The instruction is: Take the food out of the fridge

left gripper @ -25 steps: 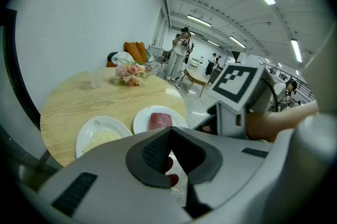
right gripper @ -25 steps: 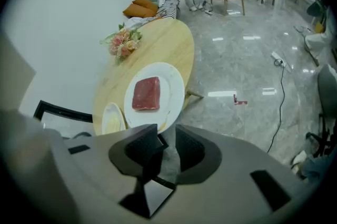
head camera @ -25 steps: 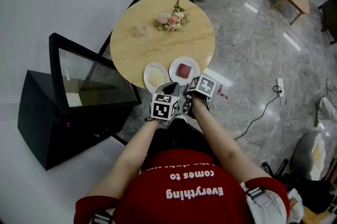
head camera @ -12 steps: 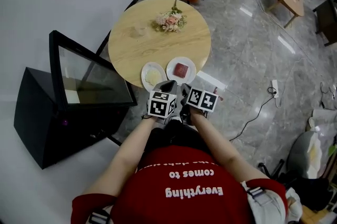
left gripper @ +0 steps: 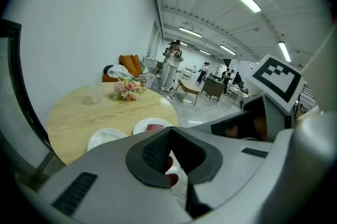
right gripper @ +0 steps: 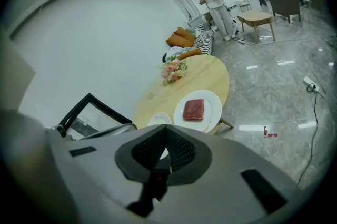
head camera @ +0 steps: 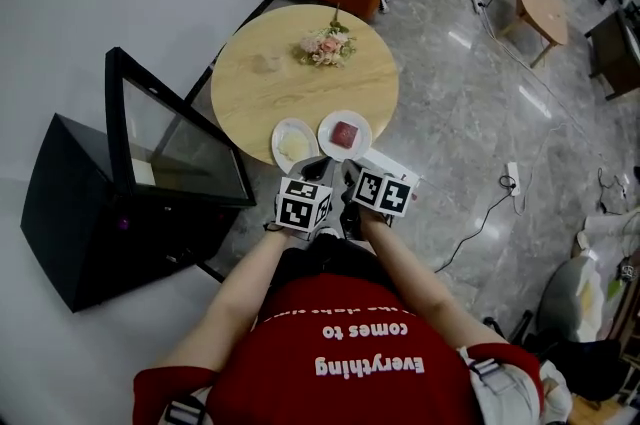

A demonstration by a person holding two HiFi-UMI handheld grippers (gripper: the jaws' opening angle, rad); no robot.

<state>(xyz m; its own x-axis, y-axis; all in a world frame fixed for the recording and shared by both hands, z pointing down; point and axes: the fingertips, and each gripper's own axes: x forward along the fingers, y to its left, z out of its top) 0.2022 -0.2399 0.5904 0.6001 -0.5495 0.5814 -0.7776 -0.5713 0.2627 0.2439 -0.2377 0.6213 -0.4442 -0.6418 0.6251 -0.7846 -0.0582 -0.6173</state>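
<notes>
Seen from above: a wide grey marble floor (head camera: pixel 480 93), and at the left a black fridge (head camera: pixel 80 213) with its glass door (head camera: pixel 180 148) swung open, the inside too dim behind the glass to tell whether anything is left there. Beside the fridge, a round wooden table (head camera: pixel 260 98), with a small bunch of flowers (head camera: pixel 325 45) at the far side. Near the table's closest edge, two white plates side by side: the left plate (head camera: pixel 281 156) with pale food (head camera: pixel 294 146), the right plate (head camera: pixel 328 141) with a red slab of meat (head camera: pixel 344 133). Just short of the plates and close to the body, the left gripper (left gripper: pixel 171 128) and right gripper (right gripper: pixel 166 125), both with jaws pressed together, holding nothing and touching nothing. Judged from this layout: food already out of the fridge and set down, so the taking-out step looks finished or nearly so. Likely next: a turn left toward the fridge to check the shelves, or a push on the open door; any further pick calls for parting the jaws first.
</notes>
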